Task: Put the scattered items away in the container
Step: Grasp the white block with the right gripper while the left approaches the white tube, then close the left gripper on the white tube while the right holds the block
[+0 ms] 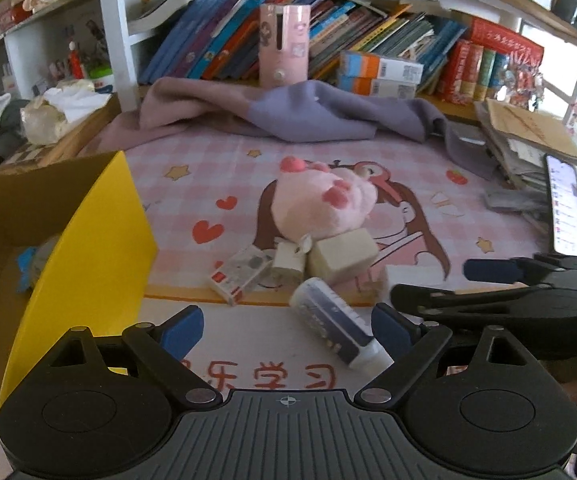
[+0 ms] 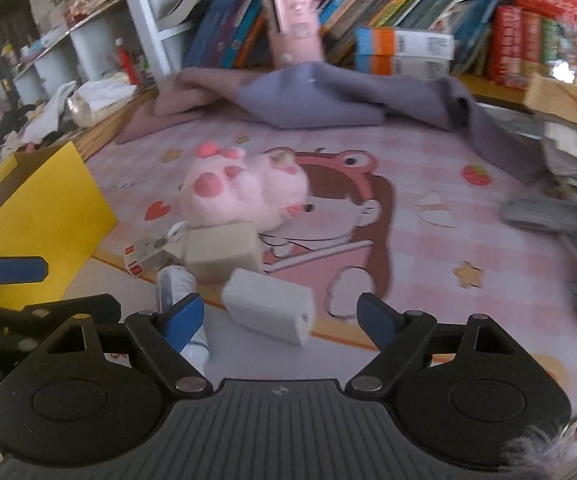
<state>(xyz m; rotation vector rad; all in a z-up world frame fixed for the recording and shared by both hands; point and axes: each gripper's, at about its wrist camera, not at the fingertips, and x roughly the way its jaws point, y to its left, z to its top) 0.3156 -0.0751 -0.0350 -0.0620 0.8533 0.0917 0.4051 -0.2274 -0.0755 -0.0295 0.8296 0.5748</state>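
Observation:
A yellow cardboard box [image 1: 84, 248] stands open at the left, with something blue and grey inside; it also shows in the right wrist view [image 2: 44, 216]. On the pink mat lie a pink plush toy [image 1: 320, 204] [image 2: 244, 192], a beige block [image 1: 344, 256] [image 2: 220, 252], a small red-and-white carton [image 1: 240, 276] [image 2: 144, 260], a white box [image 2: 272, 308] and a tube [image 1: 332, 324] [image 2: 180, 304]. My left gripper [image 1: 286, 332] is open, with the tube lying between its fingers. My right gripper [image 2: 280, 320] is open just in front of the white box.
A purple-grey cloth [image 1: 288, 116] lies crumpled at the back of the mat. Behind it stand rows of books [image 1: 368, 40] and a pink box [image 1: 284, 44]. A phone [image 1: 564, 204] rests on a paper stack at the right. Shelves with clutter stand at the left.

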